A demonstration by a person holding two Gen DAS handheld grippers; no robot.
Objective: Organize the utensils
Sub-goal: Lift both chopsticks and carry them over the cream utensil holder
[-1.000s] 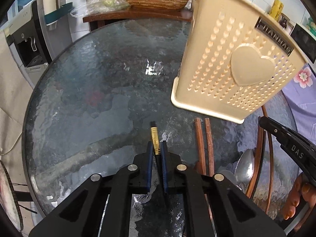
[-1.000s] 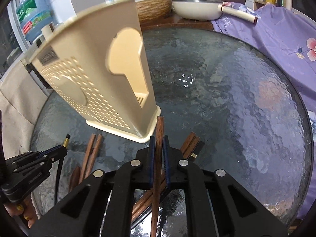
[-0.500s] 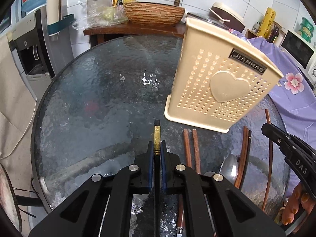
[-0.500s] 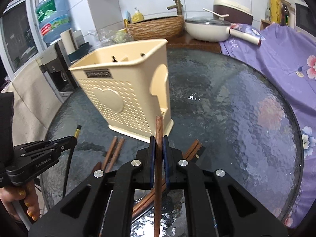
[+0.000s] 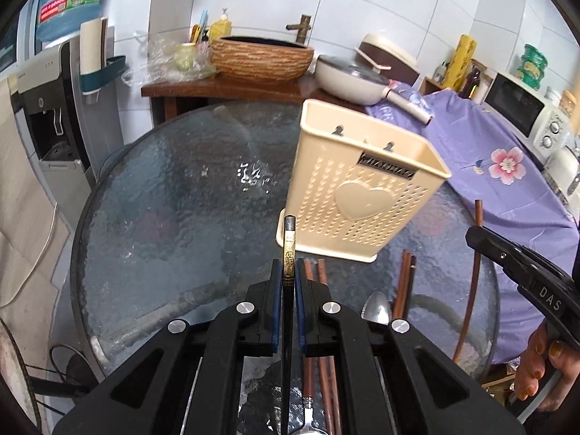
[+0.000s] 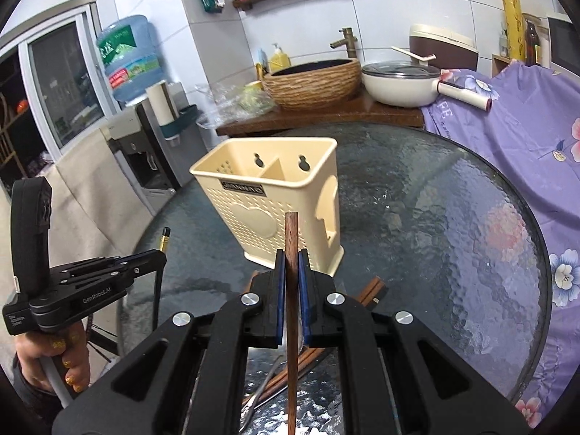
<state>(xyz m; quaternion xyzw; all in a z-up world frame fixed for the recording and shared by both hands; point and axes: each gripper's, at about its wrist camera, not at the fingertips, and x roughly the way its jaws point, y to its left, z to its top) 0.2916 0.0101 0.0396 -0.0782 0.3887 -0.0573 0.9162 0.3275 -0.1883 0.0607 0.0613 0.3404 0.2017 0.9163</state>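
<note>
A tiled kitchen corner with a wooden counter, a woven basin and a white pan forms the background; in front stands a round textured-glass table (image 5: pixel 174 217), with a purple floral cloth (image 5: pixel 507 166) draped beside it. A cream perforated utensil holder (image 5: pixel 362 195) with a raised heart on its front stands upright on the table, its interior split by a divider into two compartments, both of which appear empty as far as the right wrist view shows. The left hand-held gripper (image 5: pixel 289 279) is closed narrowly on a black chopstick (image 5: pixel 289 250) with a gold patterned band, the stick projecting forward past the pads toward the holder's base. The right hand-held gripper (image 6: pixel 291 272) is likewise clamped on a brown wooden chopstick (image 6: pixel 291 232), whose tip shows in front of the holder. Both held sticks are clear of the table. Loose on the glass below and near the holder lie several brown chopsticks (image 5: pixel 406 275) and a metal spoon (image 5: pixel 377 308). A person's hand (image 6: pixel 61 362) grips the handle of the left device at the frame edge.
</note>
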